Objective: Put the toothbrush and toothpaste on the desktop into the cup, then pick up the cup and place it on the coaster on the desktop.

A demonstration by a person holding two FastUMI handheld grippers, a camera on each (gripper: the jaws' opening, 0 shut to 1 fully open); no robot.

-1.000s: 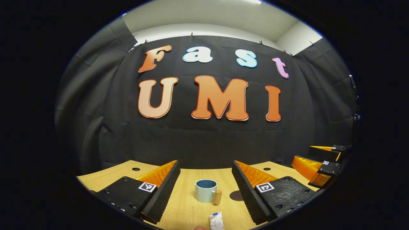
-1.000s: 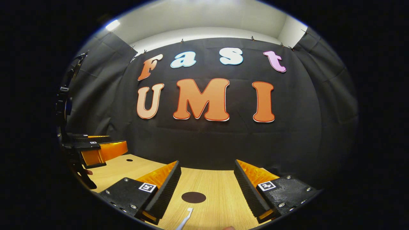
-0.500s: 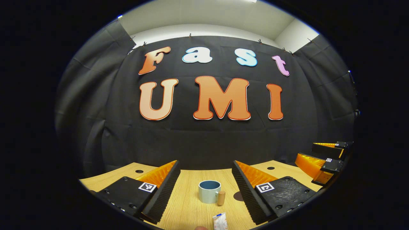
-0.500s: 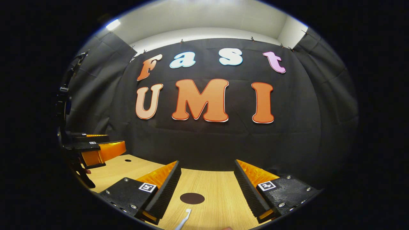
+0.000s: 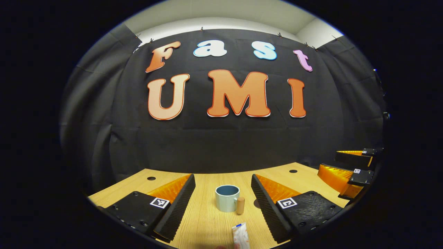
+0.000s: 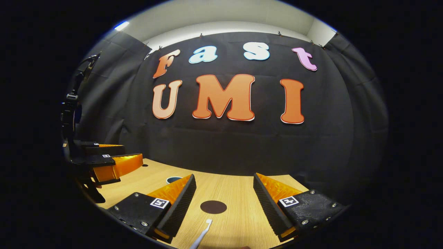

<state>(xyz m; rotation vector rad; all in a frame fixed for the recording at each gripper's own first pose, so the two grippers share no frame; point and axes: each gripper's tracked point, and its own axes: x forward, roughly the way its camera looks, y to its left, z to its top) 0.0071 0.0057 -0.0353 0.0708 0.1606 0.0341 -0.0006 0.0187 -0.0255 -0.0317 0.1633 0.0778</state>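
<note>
On the pale wood-grain worktop (image 5: 207, 224), seen in the left gripper view, a cylindrical cup (image 5: 227, 198) with a matte light glaze and a darker blue interior stands upright between the fingers of the left tool (image 5: 223, 202), whose ribbed inner faces are spread wide apart and hold nothing. A short, rounded, wood-like handle projects from the cup's right side. Nearer the camera lies the toothpaste (image 5: 240, 236), a soft white tube with a small blue mark at its far, crimped end; its printing is too small to read. A sliver of the dark coaster (image 5: 255, 203) shows just right of the cup, partly behind the right finger. Farther right, the right tool (image 5: 349, 166) hovers above the worktop edge, its two fingers apart.

Along the right gripper view, the coaster (image 6: 213, 206) appears as a flat, dark brown disc lying between the widely separated fingers of the right tool (image 6: 224, 202), touching neither. A slim white toothbrush (image 6: 201, 235) lies just in front of the coaster, head toward it. The cup's blue rim (image 6: 173, 179) peeks out behind the left finger. At far left the left tool (image 6: 110, 159) is held open above the worktop. Each finger carries a small square black-and-white fiducial marker, and round holes pierce the worktop's far corners
</note>
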